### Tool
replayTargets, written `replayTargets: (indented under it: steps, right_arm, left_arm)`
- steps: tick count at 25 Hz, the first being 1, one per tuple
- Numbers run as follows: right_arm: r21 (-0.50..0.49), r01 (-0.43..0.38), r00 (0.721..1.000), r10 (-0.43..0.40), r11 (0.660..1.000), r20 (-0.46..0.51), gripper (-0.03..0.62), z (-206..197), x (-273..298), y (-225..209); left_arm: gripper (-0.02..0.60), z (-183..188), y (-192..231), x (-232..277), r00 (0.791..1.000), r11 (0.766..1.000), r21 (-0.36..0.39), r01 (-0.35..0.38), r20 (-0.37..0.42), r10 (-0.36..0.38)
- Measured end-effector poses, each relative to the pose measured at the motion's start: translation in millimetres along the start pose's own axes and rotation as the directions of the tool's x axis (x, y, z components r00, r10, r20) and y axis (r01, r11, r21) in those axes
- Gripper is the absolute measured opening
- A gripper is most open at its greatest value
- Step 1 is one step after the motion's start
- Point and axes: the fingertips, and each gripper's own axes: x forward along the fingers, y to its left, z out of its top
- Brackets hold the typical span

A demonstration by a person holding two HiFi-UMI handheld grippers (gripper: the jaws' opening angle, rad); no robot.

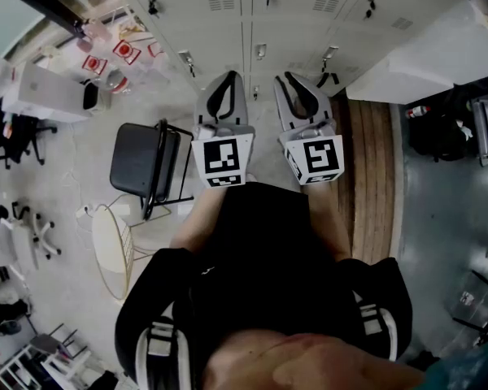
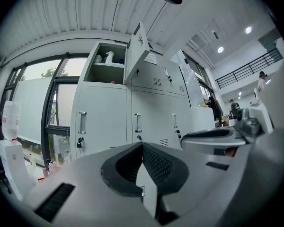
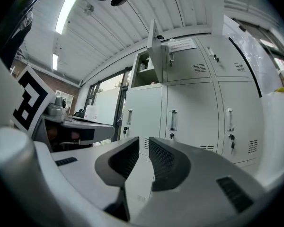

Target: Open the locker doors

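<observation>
A bank of pale grey lockers (image 1: 252,10) stands straight ahead of both grippers. One upper door (image 2: 138,56) hangs open, and bottles stand on the shelf (image 2: 106,63) behind it; the same open door (image 3: 157,56) also shows in the right gripper view. The lower doors are closed, each with a vertical handle (image 2: 138,123) (image 3: 173,119) and a key below it. My left gripper (image 2: 142,145) (image 1: 228,78) points level at the lockers, short of them, with its jaw tips together and nothing held. Beside it, my right gripper (image 3: 144,141) (image 1: 291,78) shows a narrow empty gap between its pads.
A black chair (image 1: 142,165) and a round pale stool (image 1: 112,250) stand on the floor to my left. A wooden strip (image 1: 374,169) and a white counter (image 1: 439,55) lie to the right. Large windows (image 2: 38,108) adjoin the lockers on the left. People (image 2: 261,82) stand far off.
</observation>
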Motion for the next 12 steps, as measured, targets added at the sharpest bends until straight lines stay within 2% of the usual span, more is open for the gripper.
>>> replayTargets:
  steps: [12]
  right_arm:
    - [0.015,-0.004,1.0,0.004,1.0,0.009,0.064,1.8,4.3,-1.7]
  left_arm:
    - [0.009,-3.8,-2.3,1.7,1.0,1.0,-0.002,0.01,-0.003,-0.01]
